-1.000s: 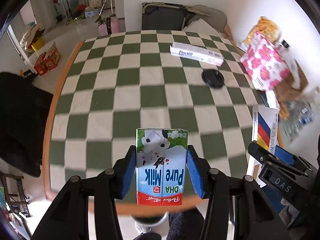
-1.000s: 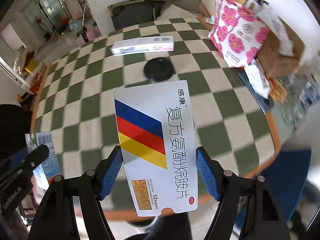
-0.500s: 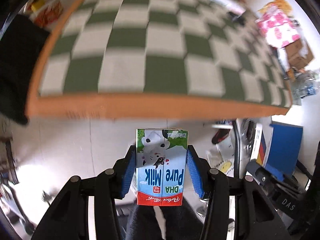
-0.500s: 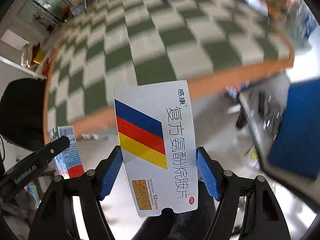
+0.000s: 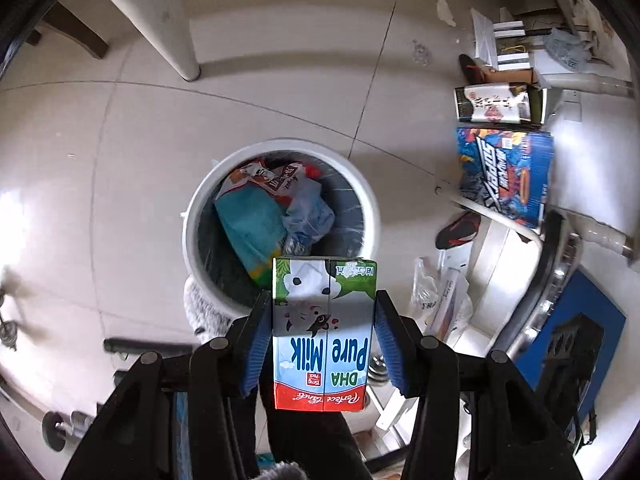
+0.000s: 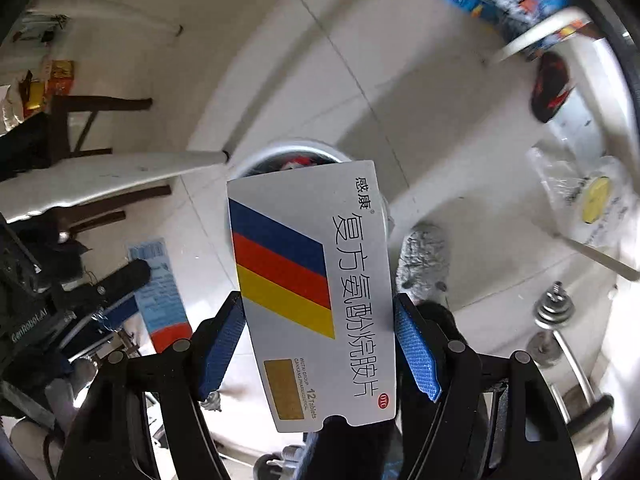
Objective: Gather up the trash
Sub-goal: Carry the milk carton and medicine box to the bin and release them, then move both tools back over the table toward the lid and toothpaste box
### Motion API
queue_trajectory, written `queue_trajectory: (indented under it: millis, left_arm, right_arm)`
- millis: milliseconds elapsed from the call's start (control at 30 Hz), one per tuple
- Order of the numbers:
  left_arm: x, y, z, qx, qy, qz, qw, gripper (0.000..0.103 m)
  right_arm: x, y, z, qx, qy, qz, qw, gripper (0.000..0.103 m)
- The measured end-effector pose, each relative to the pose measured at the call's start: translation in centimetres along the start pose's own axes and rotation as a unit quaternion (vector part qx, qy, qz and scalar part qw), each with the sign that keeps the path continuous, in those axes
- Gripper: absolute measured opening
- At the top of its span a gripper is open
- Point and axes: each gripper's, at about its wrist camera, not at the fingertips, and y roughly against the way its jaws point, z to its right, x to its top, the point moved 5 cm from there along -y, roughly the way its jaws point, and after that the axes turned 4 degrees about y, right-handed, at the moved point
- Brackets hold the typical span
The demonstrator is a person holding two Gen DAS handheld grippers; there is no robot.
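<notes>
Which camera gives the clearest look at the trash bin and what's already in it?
The left wrist view: the white trash bin lies open below the milk carton, its bag and wrappers visible. In the right wrist view the medicine box hides most of the bin; only its far rim shows.

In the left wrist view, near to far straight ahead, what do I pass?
Left hand-held gripper → milk carton it grips → white trash bin, already holding wrappers → bare floor tiles → white table leg.

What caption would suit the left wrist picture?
Left gripper holds a milk carton above a white trash bin already holding wrappers.
</notes>
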Motion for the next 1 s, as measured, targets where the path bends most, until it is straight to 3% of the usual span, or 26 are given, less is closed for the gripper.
queue_trajectory:
  millis: [67,133,200,267,300,333,400,533,733,1000]
  left_arm:
    - [0.6,-1.5,-0.7,0.001,-0.003,-0.005,1.0,0.057]
    - [1.3,-2.4,-1.3,0.013,-0.01,0.003,0.9999,0.093]
    - [1.7,-2.6,-1.8,0.023,-0.013,0.009,0.9996,0.1]
    - [1.9,-2.4,-2.5,0.041,-0.017,0.015,0.9989,0.1]
    - [1.9,-2.3,-2.8,0.051,-0.02,0.02,0.9983,0.1]
    - [1.9,-1.9,-3.0,0.071,-0.026,0.03,0.9967,0.1]
    - [1.7,-1.0,-3.2,0.095,-0.038,0.051,0.9934,0.1]
    - [0.5,1.0,-3.2,0.162,-0.071,0.1,0.979,0.1]
    - [-2.3,3.0,-2.4,0.176,-0.088,0.096,0.9758,0.1]
    - [-6.5,8.4,0.0,0.177,-0.102,0.106,0.9731,0.1]
  right_arm:
    - [0.9,-3.4,0.7,0.0,0.005,-0.005,1.0,0.076]
    - [1.7,-6.3,1.2,0.01,0.012,-0.013,1.0,0.076]
    - [2.2,-8.2,1.4,0.021,0.017,-0.02,0.999,0.076]
    - [2.7,-9.7,1.3,0.031,0.024,-0.026,0.999,0.083]
    - [2.8,-10.1,1.4,0.031,0.024,-0.029,0.999,0.1]
    - [2.8,-10.5,1.4,0.031,0.024,-0.03,0.999,0.103]
    - [2.7,-10.6,1.4,0.024,0.025,-0.031,0.999,0.103]
    - [2.2,-9.5,0.5,-0.007,0.052,-0.022,0.998,0.103]
    - [1.1,-6.2,-0.8,-0.105,0.1,0.003,0.989,0.103]
    - [-1.6,0.5,-1.7,-0.134,0.116,0.021,0.984,0.103]
